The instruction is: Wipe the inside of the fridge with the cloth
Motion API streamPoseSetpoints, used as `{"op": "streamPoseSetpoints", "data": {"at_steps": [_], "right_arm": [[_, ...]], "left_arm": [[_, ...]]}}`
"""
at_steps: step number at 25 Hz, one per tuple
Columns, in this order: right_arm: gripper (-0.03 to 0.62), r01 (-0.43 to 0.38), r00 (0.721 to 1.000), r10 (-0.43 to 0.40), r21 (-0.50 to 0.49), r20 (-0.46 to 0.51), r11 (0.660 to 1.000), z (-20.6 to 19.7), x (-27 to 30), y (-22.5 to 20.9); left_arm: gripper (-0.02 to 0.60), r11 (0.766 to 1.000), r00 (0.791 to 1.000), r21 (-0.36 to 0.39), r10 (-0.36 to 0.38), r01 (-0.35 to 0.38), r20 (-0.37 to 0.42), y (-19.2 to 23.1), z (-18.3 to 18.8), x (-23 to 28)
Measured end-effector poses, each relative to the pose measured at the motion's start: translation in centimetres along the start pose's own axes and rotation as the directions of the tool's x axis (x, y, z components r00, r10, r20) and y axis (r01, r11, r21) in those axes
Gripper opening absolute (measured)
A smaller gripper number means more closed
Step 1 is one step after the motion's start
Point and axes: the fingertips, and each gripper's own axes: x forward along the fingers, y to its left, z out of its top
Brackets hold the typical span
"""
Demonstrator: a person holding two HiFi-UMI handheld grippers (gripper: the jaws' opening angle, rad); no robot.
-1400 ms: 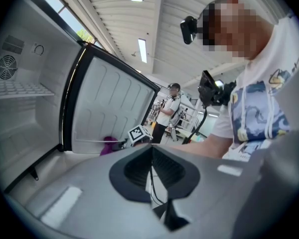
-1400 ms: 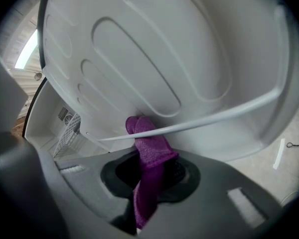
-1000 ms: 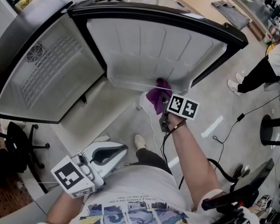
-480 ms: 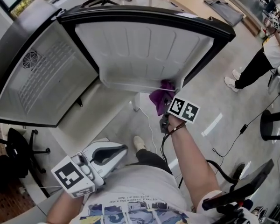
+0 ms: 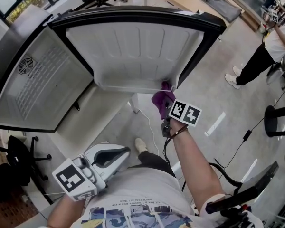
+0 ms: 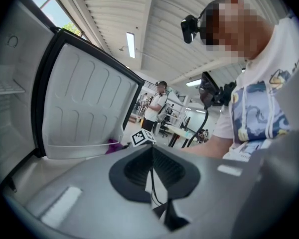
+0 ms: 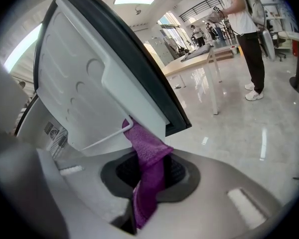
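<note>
Cloth (image 5: 162, 99) at the lower right corner of the open fridge door (image 5: 133, 46), centre of the head view.
We have the purple cloth clamped between the jaws of our right gripper (image 5: 167, 115), and its top edge meets the white shelf rail (image 7: 97, 142) on the door's inner face. Our left gripper (image 6: 152, 183) sits at the lower left of the frame, well apart from the door, jaws closed together on nothing. The fridge cavity (image 5: 42, 84) stands open at upper left.

Cloth (image 7: 148, 156) end hidden inside right gripper (image 7: 151, 176)
</note>
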Motion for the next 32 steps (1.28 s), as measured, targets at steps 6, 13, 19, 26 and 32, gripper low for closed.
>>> {"op": "streamPoseSetpoints", "data": {"at_steps": [6, 13, 19, 26, 32], "right_arm": [[0.054, 0.032, 0.999, -0.032, -0.028, -0.003, 0.999, -1.0, -1.1, -1.4], [0.054, 0.112, 0.994, -0.11, -0.127, 0.019, 0.986, -1.2, -4.4, -3.8], [0.054, 0.096, 0.994, -0.071, -0.371, 0.082, 0.924, -1.1, -9.3, -0.1], [0.054, 0.025, 0.99, 0.073, -0.646, 0.124, 0.763, -2.8, -17.2, 7.4], [0.054, -0.017, 0.979, 0.163, -0.752, 0.121, 0.659, -7.0, -25.9, 10.6]], "left_arm": [[0.006, 1.0, 1.0, 0.008, -0.003, 0.003, -0.001, -0.4, -0.5, -0.1], [0.006, 1.0, 1.0, 0.016, -0.003, 0.003, 0.012, -1.9, -1.1, -0.7], [0.006, 0.998, 0.997, 0.029, 0.046, -0.047, 0.054, -3.6, -1.5, -3.8], [0.006, 0.985, 0.976, 0.011, 0.168, -0.172, 0.138, -6.0, -3.1, -9.7], [0.006, 0.956, 0.94, -0.045, 0.294, -0.291, 0.175, -8.3, -7.4, -15.2]]}}
